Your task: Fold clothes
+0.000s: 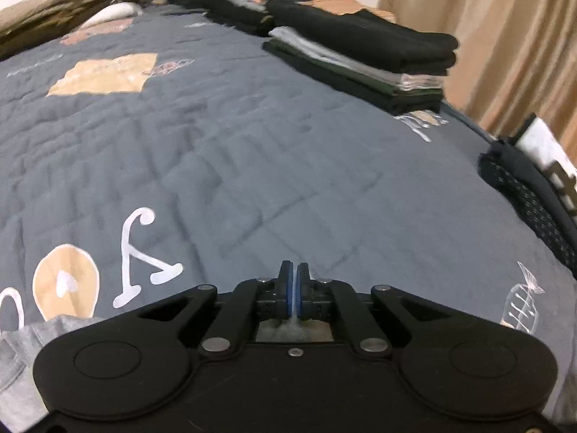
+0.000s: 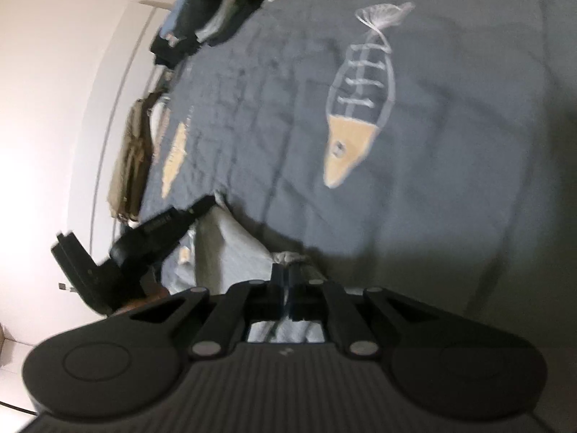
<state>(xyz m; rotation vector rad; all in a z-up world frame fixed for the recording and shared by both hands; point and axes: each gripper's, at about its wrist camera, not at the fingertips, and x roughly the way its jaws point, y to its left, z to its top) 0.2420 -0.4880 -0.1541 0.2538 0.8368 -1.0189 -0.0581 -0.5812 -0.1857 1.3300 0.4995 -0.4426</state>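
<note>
From your left wrist, the left gripper pinches a thin edge of the grey garment, which lies on the bed quilt. Two folded stacks sit beyond. From your right wrist (blurred), the right gripper seems clamped on the same cloth, stretching toward the other gripper.

Bedspread slate blue, quilted — tan patches, white lettering, a white-outlined fish skeleton with tan head. Folded stack: black, grey, dark green. Curtain beige.
</note>
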